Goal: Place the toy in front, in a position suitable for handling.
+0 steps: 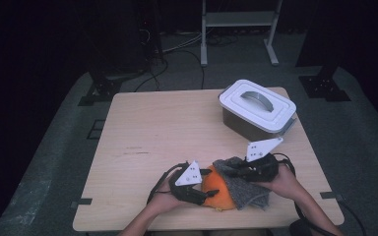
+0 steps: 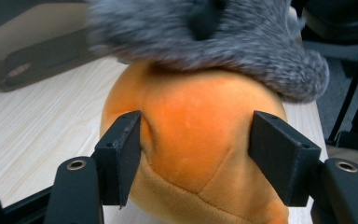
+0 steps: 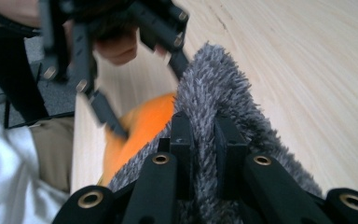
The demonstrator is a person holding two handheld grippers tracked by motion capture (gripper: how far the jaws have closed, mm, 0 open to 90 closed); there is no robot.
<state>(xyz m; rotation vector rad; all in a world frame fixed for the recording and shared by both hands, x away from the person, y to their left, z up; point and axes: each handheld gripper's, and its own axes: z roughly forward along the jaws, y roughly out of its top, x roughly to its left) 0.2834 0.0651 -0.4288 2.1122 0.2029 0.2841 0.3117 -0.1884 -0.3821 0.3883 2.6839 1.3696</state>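
Dark floor surrounds the table [image 1: 142,142] in the high view; an orange plush [image 1: 217,189] lies at its near edge under a grey cloth [image 1: 246,189].

Left gripper view: the left gripper [image 2: 193,154] spreads wide around the plush, jaw contact unclear, so it may roll free.

Right gripper view: the right gripper [image 3: 206,140] pinches a cloth fold; thin pile could slip out.

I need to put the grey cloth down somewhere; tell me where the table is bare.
Bare: the table's whole left half, and the strip between the white-lidded box and the far-left corner. Crowded: the near edge, where both grippers work the orange plush and grey cloth.
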